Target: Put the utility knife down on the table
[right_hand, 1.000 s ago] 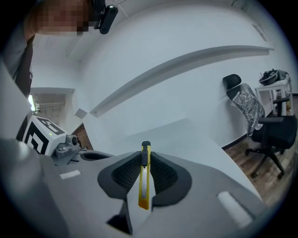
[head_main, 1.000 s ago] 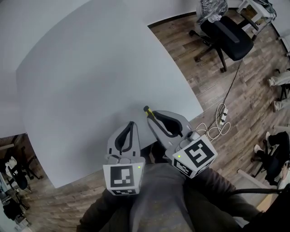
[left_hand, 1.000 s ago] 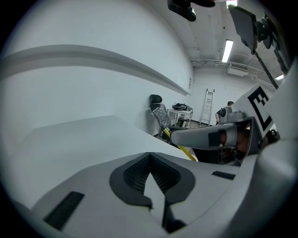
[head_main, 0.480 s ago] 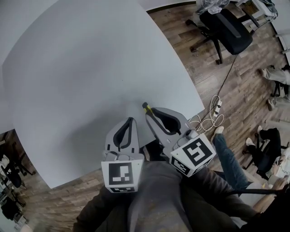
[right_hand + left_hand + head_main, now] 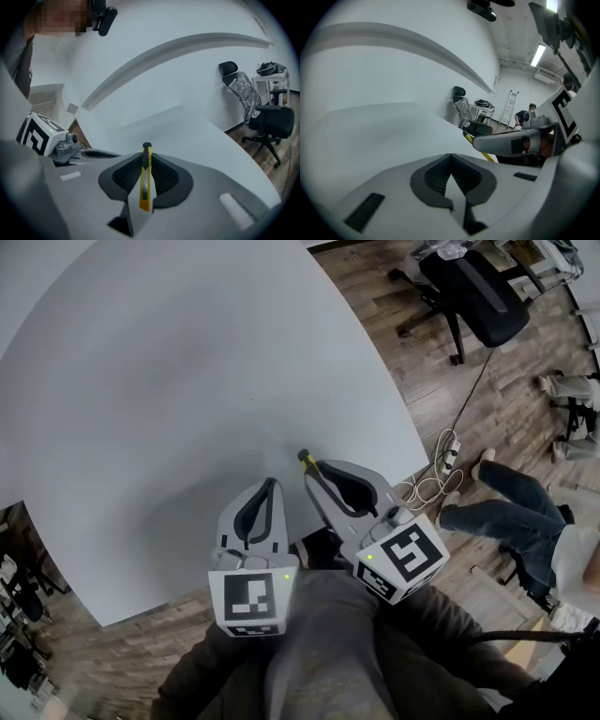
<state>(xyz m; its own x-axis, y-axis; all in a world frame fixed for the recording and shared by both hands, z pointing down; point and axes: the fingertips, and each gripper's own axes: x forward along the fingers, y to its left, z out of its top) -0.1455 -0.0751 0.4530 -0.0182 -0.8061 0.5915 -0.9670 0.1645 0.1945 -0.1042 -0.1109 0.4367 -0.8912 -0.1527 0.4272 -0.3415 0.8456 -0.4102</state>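
here the right gripper [image 5: 146, 187] pinches the utility knife [image 5: 146, 177], long axis running forward along its jaws, above the table [image 5: 187, 381] near edge; left gripper [image 5: 451, 183] closed, empty

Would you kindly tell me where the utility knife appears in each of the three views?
Head view: the utility knife sits just below centre, its tip poking out past the right gripper.
Left gripper view: a yellow sliver right of centre.
Right gripper view: bottom centre, clamped between the jaws.
Shared landmark: the black office chair.
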